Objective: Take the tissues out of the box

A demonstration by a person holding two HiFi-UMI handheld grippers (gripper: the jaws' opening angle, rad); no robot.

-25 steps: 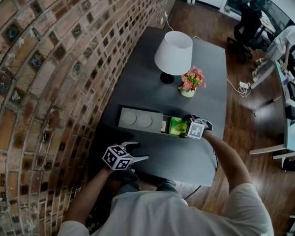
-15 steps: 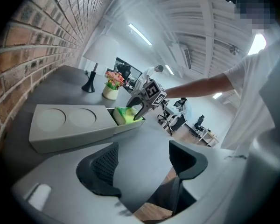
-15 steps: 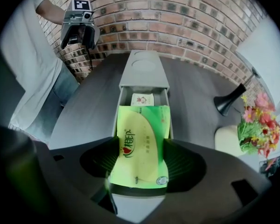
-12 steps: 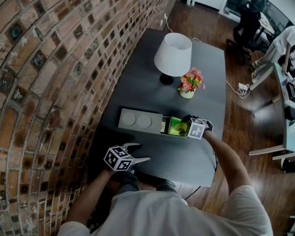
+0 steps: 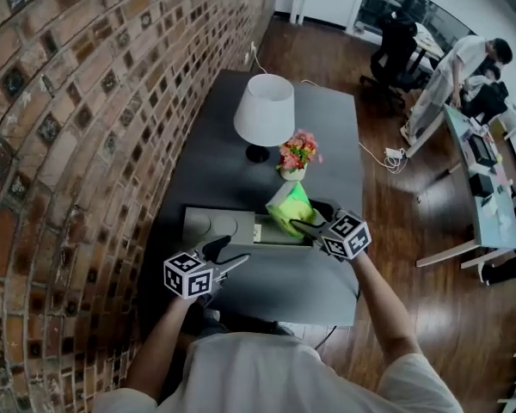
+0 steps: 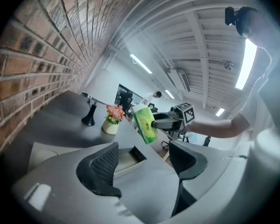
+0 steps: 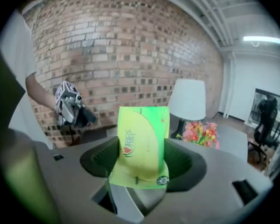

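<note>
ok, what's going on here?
A person is working with a gripper in each hand. The right gripper is clamped on a green tissue pack, holding it in the air above the open grey box on the dark table. The left gripper is open and empty, near the table's front edge.

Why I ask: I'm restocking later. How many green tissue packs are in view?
1. The green tissue pack is clamped in the right gripper, held up above the grey box. More could lie hidden inside the box.
</note>
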